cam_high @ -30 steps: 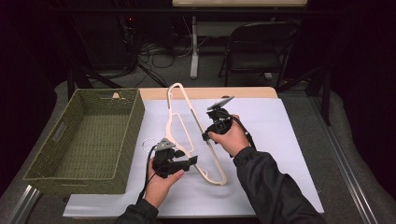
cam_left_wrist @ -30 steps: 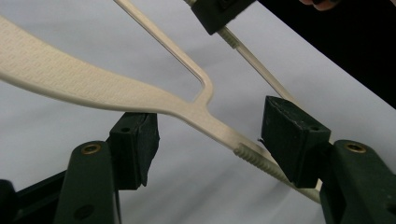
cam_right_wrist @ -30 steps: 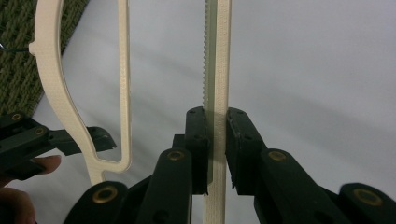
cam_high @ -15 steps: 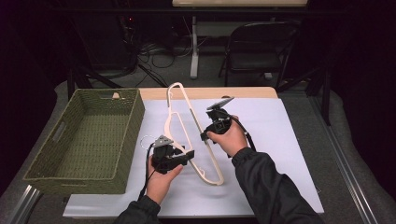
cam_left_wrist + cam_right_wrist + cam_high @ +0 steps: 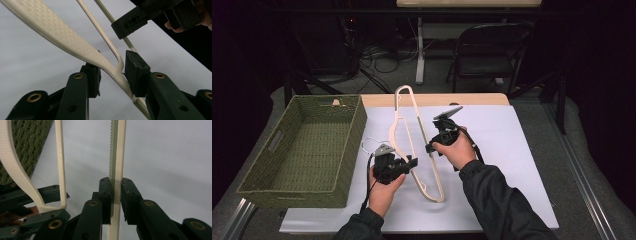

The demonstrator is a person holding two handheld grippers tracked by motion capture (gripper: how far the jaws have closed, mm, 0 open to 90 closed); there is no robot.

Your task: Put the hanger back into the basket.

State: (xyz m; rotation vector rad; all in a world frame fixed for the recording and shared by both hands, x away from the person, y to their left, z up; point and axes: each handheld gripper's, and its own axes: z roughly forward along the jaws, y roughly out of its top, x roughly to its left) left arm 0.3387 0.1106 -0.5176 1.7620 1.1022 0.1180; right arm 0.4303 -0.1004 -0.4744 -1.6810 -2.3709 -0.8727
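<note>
The cream plastic clothes hanger (image 5: pixel 414 145) is held just above the white surface (image 5: pixel 512 150), beside the green woven basket (image 5: pixel 302 145), pinched by the right hand-held gripper (image 5: pixel 115 195), while the left hand-held gripper (image 5: pixel 112 75) is spread around its arm, so closing probably comes next.

Cream hanger (image 5: pixel 412 145); green woven basket (image 5: pixel 302 150); white table cover (image 5: pixel 512 150).

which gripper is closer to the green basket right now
Left. The left gripper sits just off the woven basket's right wall, its jaws around the cream hanger. The right gripper is farther right, beyond the hanger, clamped on its straight bar.
</note>
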